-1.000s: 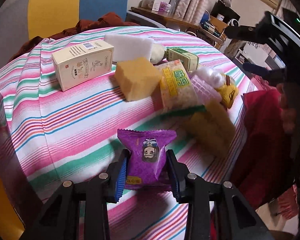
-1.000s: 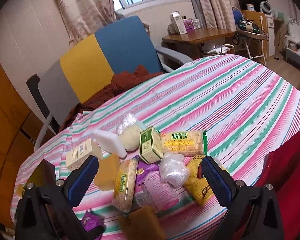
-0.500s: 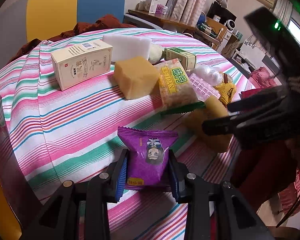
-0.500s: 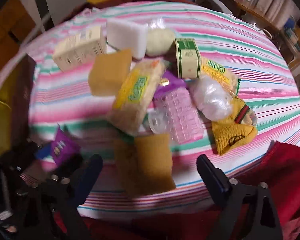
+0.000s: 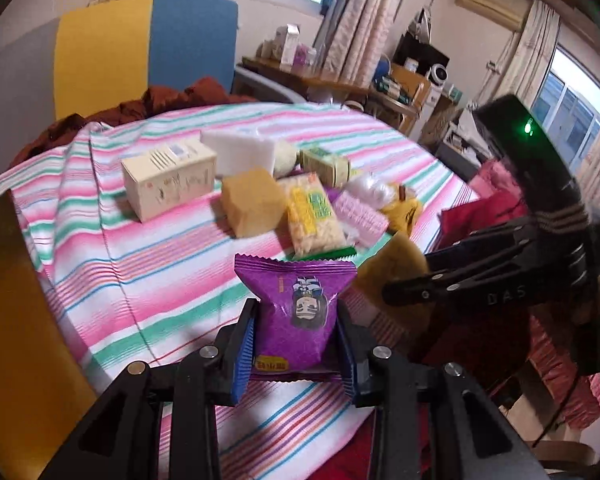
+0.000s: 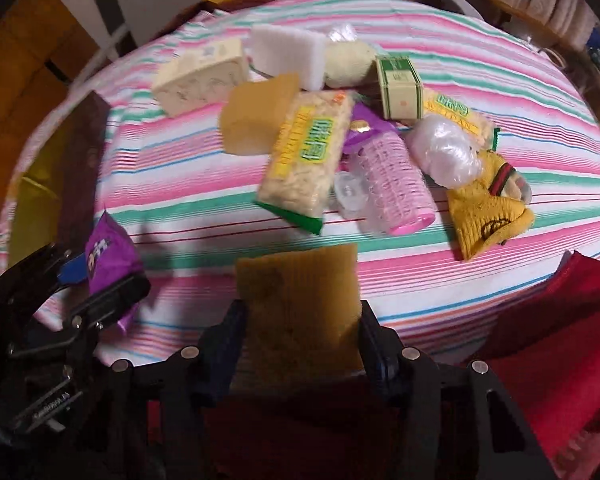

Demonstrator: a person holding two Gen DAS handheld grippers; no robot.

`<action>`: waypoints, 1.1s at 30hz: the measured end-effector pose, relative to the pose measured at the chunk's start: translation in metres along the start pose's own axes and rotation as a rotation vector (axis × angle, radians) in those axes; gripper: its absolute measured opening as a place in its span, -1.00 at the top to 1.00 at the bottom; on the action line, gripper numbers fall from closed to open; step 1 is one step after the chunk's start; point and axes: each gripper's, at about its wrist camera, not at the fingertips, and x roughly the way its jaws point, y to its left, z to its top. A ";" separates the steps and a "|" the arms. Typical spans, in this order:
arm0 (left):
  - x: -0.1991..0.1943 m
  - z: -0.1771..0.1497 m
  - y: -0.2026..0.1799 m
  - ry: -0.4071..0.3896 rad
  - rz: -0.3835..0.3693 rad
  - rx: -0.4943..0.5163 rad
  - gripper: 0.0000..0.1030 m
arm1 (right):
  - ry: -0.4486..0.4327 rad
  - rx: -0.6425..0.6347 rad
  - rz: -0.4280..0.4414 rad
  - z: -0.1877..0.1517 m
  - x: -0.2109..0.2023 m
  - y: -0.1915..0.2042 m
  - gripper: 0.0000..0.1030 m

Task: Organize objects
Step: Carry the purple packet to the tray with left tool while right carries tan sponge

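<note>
Gripping a purple snack packet [image 5: 298, 312], the left tongs [image 5: 296, 354] have it pinched tight between the blue pads, lifted clear above the striped desk [image 5: 148, 264]. Right beside them, the right tongs [image 6: 300, 344] are closing on a brown sponge [image 6: 300, 300] that sits between their fingers at the desk's near edge, though the blur makes it hard to say whether the pads press it yet. So two items are being picked and, by the look of it, most of the sorting is still ahead: a rice cracker pack [image 6: 308, 160], pink hair roller [image 6: 392, 184], yellow sock [image 6: 484, 220], green box [image 6: 400, 88], white sponge [image 6: 288, 54] and cream carton [image 6: 202, 80] lie heaped mid-desk. Open cloth shows to the left and far right; a red garment [image 6: 556, 320] crowds the near right edge, and a chair [image 5: 140, 48] stands behind.
</note>
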 end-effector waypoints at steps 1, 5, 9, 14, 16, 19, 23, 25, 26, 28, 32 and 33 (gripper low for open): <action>-0.003 0.001 0.000 -0.010 0.002 -0.003 0.31 | -0.008 -0.001 -0.002 0.000 -0.003 0.002 -0.05; -0.028 0.006 0.008 -0.069 0.028 -0.046 0.31 | -0.100 -0.012 0.017 0.003 -0.026 0.013 -0.05; -0.058 0.005 0.027 -0.131 0.084 -0.119 0.31 | -0.192 -0.073 0.056 0.018 -0.040 0.029 -0.06; -0.099 -0.007 0.069 -0.191 0.199 -0.227 0.31 | -0.265 -0.138 0.124 0.034 -0.053 0.071 -0.06; -0.109 -0.013 0.087 -0.196 0.255 -0.273 0.31 | -0.284 -0.181 0.161 0.042 -0.054 0.095 -0.06; -0.128 -0.028 0.119 -0.204 0.358 -0.356 0.30 | -0.293 -0.248 0.217 0.056 -0.050 0.133 -0.07; -0.145 -0.049 0.150 -0.203 0.448 -0.437 0.30 | -0.284 -0.307 0.257 0.069 -0.040 0.178 -0.09; -0.154 -0.061 0.161 -0.198 0.510 -0.464 0.30 | -0.267 -0.328 0.281 0.076 -0.031 0.199 -0.09; -0.156 -0.066 0.165 -0.193 0.532 -0.478 0.30 | -0.248 -0.338 0.299 0.080 -0.024 0.212 -0.09; -0.159 -0.077 0.174 -0.177 0.561 -0.498 0.21 | -0.226 -0.363 0.323 0.085 -0.015 0.234 -0.09; -0.164 -0.097 0.184 -0.156 0.604 -0.547 0.01 | -0.206 -0.394 0.366 0.099 0.002 0.285 -0.16; -0.165 -0.098 0.186 -0.158 0.609 -0.556 0.00 | -0.215 -0.390 0.389 0.102 0.003 0.295 -0.29</action>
